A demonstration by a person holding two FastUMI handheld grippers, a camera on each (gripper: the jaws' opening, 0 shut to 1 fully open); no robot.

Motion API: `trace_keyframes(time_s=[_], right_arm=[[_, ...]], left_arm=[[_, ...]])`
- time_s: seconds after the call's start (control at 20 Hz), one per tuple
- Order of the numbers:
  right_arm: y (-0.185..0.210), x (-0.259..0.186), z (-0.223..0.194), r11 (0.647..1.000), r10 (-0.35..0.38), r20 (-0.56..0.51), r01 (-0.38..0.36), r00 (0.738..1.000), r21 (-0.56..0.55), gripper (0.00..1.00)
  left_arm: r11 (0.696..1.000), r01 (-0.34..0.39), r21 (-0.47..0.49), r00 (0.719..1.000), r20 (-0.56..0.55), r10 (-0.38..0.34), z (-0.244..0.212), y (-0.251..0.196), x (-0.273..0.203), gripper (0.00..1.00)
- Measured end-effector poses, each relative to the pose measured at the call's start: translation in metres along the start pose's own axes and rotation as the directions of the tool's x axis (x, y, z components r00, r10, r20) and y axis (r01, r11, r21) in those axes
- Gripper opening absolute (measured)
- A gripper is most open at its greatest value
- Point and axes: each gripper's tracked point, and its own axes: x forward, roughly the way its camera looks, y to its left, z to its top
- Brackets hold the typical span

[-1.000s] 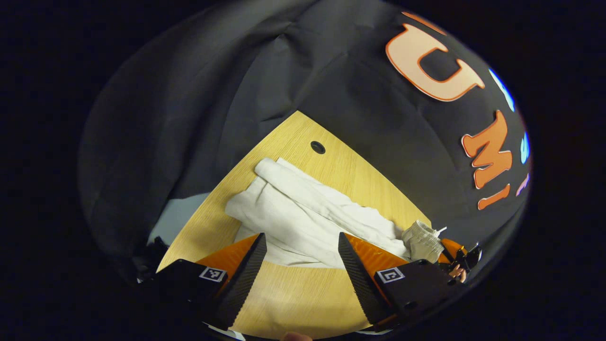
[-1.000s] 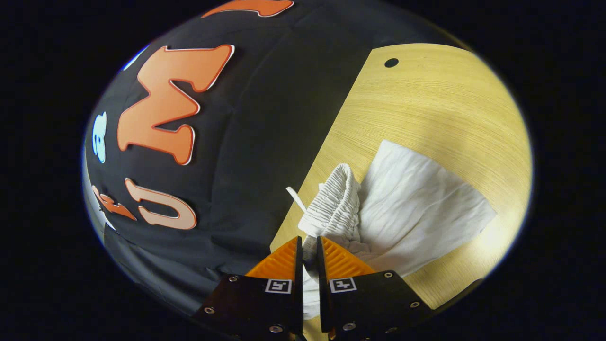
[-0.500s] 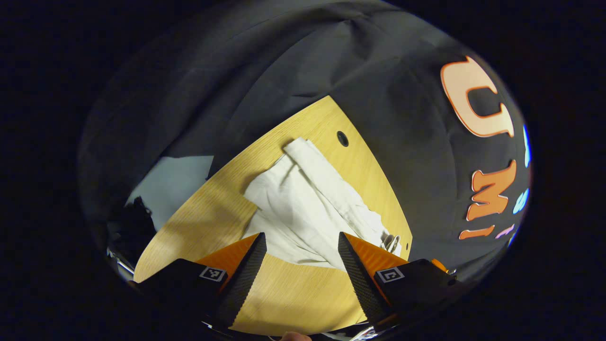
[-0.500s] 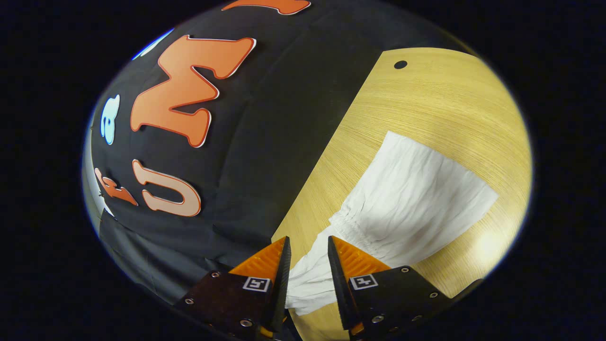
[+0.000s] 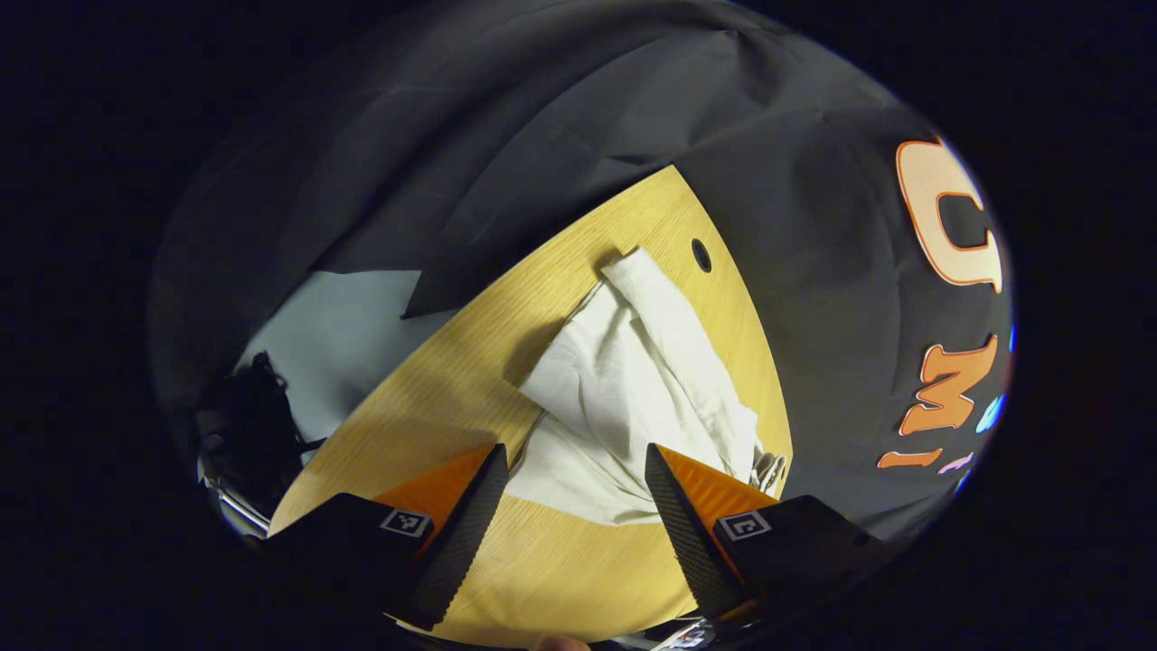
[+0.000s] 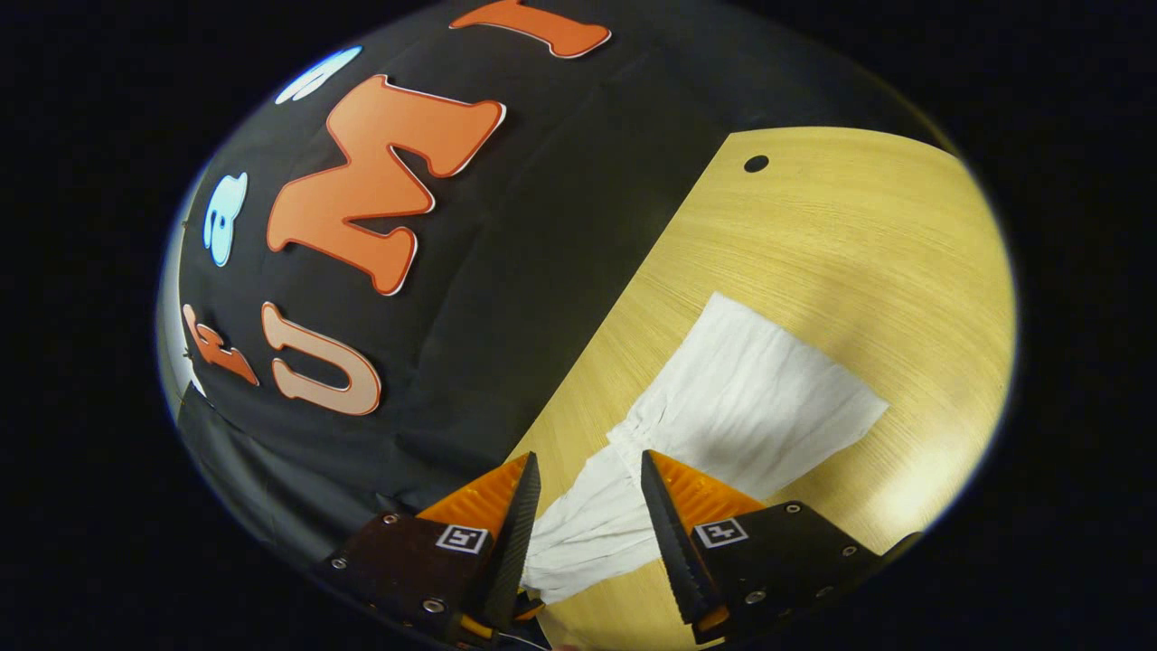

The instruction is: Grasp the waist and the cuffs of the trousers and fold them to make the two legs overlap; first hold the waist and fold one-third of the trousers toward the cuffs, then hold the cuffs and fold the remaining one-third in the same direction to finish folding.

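We see white trousers [image 5: 633, 389] lying folded on a wooden table [image 5: 560, 570] near a small dark hole [image 5: 701, 255], both the left gripper [image 5: 574, 470] and right gripper [image 6: 586, 475] spread apart above them, holding nothing.

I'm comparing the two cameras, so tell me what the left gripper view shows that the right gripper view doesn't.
Left gripper view alone: the trousers' rumpled, layered end running toward the table's far corner, a drawstring at the table edge, a pale floor patch and a dark object beside the table, and the left gripper, open.

Right gripper view alone: the trousers' gathered band lying flat, and the right gripper, open astride the cloth.

Both: the white trousers, the wooden table and its round hole.
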Motion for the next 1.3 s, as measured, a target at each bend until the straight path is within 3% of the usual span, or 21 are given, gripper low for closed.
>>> trace_keyframes(time_s=[0.35,0.45,0.5,0.7,0.75,0.95,1.1,1.3], right_arm=[[-0.021,-0.025,0.008,0.999,-0.029,0.033,0.027,0.999,0.045,0.7],[-0.028,-0.033,0.01,0.998,-0.04,0.045,0.038,0.998,0.048,0.7],[-0.029,-0.036,0.009,0.998,-0.041,0.049,0.038,0.998,0.05,0.7],[-0.041,-0.047,0.007,0.997,-0.051,0.046,0.048,0.998,0.056,0.7],[-0.044,-0.05,0.007,0.997,-0.057,0.045,0.055,0.997,0.055,0.7],[-0.054,-0.056,0.005,0.996,-0.086,0.038,0.086,0.996,0.007,0.72],[-0.057,-0.06,0.008,0.994,-0.096,0.039,0.098,0.995,-0.04,0.89],[-0.069,-0.069,0.013,0.989,-0.121,0.033,0.124,0.992,-0.082,0.96]], left_arm=[[0.995,0.042,0.088,0.999,0.001,-0.042,0.0,-0.032,0.029,0.96],[0.996,0.031,0.089,0.999,0.013,-0.032,0.002,-0.032,0.037,0.9],[0.997,0.02,0.08,1.0,0.017,-0.021,0.004,-0.029,0.042,0.84],[0.999,-0.025,0.023,0.999,0.039,0.024,0.002,-0.021,0.052,0.25],[0.999,-0.03,0.026,0.999,0.047,0.029,0.002,-0.023,0.048,0.19],[0.997,-0.018,0.077,0.994,0.106,0.01,0.006,-0.043,0.033,0.1],[0.989,-0.005,0.146,0.992,0.127,-0.014,0.004,-0.066,0.019,0.1],[0.978,0.014,0.208,0.984,0.17,-0.05,0.002,-0.097,-0.003,0.1]])
